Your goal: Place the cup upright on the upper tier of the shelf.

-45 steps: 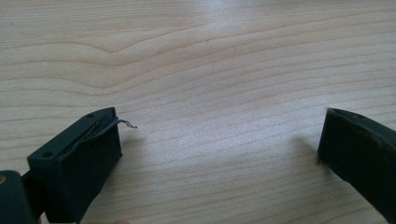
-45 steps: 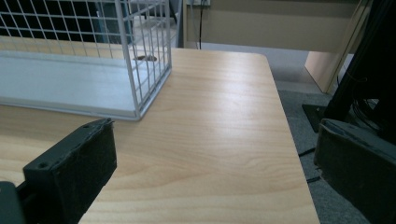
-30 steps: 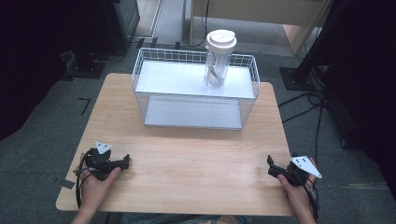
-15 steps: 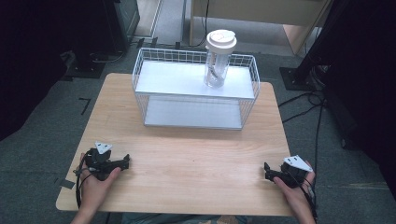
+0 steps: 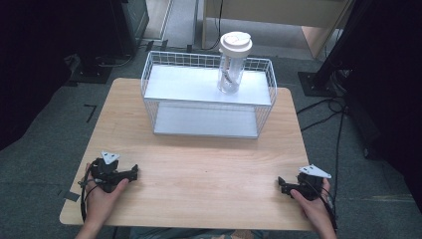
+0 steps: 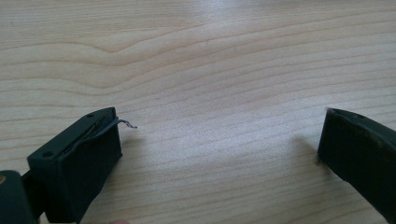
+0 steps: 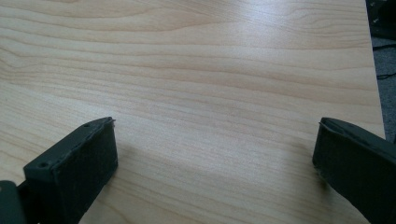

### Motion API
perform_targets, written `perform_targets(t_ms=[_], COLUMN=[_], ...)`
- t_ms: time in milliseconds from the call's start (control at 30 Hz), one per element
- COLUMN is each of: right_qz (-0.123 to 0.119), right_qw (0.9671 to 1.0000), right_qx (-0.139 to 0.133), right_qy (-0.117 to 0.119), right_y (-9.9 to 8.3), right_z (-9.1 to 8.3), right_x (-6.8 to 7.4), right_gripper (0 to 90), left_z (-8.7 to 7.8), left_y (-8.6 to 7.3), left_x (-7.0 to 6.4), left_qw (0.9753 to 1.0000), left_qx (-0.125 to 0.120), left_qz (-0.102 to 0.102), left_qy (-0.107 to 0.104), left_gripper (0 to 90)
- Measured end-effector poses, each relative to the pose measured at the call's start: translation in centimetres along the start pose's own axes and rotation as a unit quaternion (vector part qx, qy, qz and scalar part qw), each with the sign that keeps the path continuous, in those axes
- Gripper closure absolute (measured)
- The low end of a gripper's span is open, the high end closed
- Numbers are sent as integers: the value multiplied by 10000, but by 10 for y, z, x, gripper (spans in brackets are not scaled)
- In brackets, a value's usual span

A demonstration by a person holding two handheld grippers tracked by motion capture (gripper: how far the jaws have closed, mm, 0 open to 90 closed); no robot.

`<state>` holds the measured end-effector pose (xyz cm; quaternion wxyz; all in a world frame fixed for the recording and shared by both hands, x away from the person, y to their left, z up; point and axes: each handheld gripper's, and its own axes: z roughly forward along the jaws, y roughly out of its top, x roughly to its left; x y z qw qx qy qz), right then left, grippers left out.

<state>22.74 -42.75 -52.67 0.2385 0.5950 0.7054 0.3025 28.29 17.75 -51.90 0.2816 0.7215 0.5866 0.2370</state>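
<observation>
Both black two-jaw grippers rest low over the light wooden table (image 5: 199,174) with their jaws spread wide and nothing between them: the left gripper (image 5: 133,173) sits near the table's front left corner, held in the person's left hand (image 5: 102,191), and the right gripper (image 5: 281,185) sits near the front right corner in the right hand (image 5: 311,199), each carrying a grey three-cornered plate on top. In the left gripper view (image 6: 219,140) the two dark jaws stand well apart over bare wood grain, and a thin bent wire or strip sticks out from the tip of the jaw at the left of that view; in the right gripper view (image 7: 215,144) the jaws are just as far apart, again with plain tabletop between them and the table's edge at the far right of that view. Well apart from both grippers, toward the far side of the table, stands a white wire basket with a flat white shelf inside (image 5: 209,92) — a rectangular cage, open at the top. On its upper shelf, toward the right end, a clear plastic tumbler with a white lid (image 5: 233,62) stands upright; something pale is inside it, too small to make out. Grey carpeted floor surrounds the table, with black cables (image 5: 328,107) trailing at the right and dark stands behind — all away from the hands
</observation>
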Motion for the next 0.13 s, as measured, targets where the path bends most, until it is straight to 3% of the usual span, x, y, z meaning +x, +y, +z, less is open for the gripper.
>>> perform_targets(t_ms=[133], right_qz=[4], right_qw=[10000], right_qx=[-3], right_qy=[-3], right_y=[0], right_z=[0], right_x=[0], right_gripper=[0], left_z=[0], left_y=[0], left_x=[0], left_qw=[10000], left_qx=[-1], left_qz=[-1], left_qy=[-3], left_gripper=[0])
